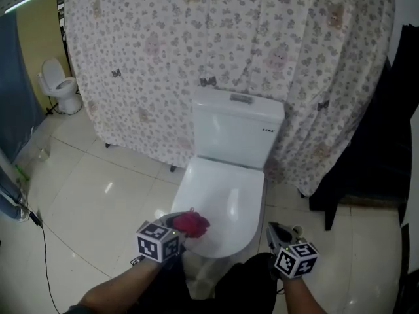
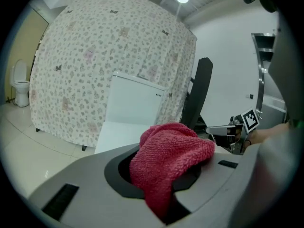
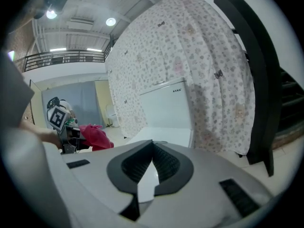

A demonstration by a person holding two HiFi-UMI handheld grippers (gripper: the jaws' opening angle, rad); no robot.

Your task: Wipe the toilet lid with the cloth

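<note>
Left gripper is clenched on the red cloth: in the left gripper view its 2 jaws pinch the cloth at the middle, and a bunched fold stands up and spills forward over them. Right gripper is closed with nothing in it; in the right gripper view its 2 jaws meet at the tips, and only white shows through the gap behind them.

From the left gripper the cloth sticks out forward and a little to the right, over the near left edge of the toilet lid. I cannot tell whether the cloth touches the lid or hangs just above it. The lid is down, and its long axis runs straight away from me, from the rounded near end by my grippers up to the tank, with the flowered curtain behind that.

My left gripper is the nearer 1, already at the lid's edge. The right sits off the near right corner, just beside the lid, over the floor. I judge the wiping is about to begin: the cloth should go down flat and sweep along that axis toward the tank.
</note>
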